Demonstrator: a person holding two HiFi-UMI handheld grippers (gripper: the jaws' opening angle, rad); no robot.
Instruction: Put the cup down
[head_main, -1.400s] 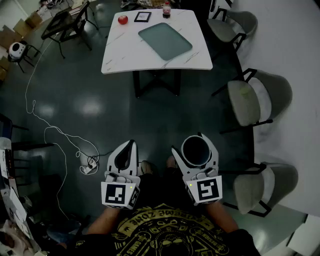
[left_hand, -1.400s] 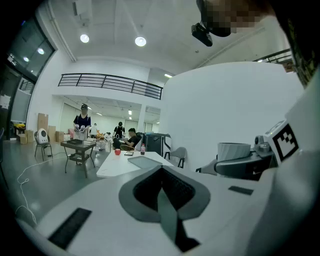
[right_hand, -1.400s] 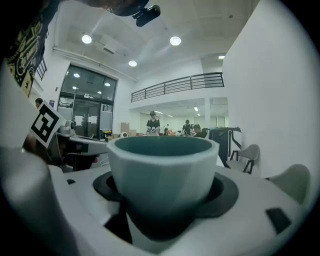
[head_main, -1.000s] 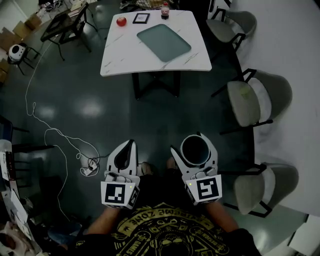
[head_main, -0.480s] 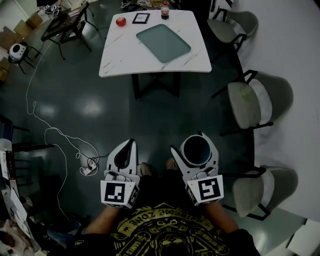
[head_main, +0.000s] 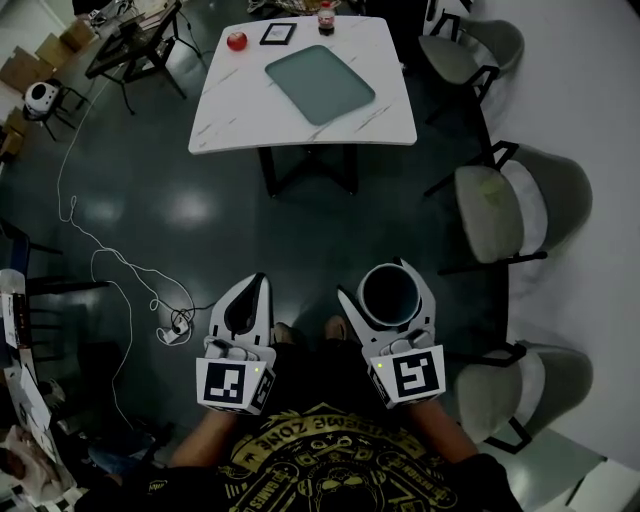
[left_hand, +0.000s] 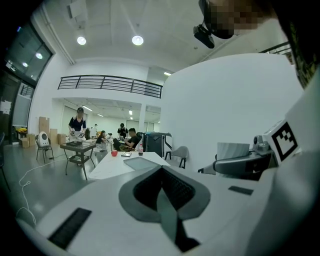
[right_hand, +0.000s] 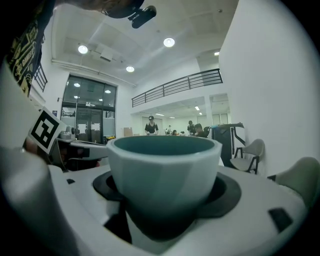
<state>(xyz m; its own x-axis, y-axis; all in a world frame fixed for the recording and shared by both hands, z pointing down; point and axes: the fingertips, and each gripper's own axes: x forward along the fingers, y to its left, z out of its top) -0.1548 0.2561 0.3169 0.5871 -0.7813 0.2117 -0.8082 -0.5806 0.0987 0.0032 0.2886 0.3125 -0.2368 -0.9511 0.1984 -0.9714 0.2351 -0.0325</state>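
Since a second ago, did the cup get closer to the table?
No. The cup in the right gripper is just as far from the white table as before.

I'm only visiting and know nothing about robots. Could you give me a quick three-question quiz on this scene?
1. Which side's gripper holds the cup? A) left B) right C) neither
2. True or false: the left gripper has its jaws spread wide.
3. What red round thing lies near the far left corner of the table?
Key: 1 B, the right gripper. 2 False: they are together, with nothing between them. 3 An apple.
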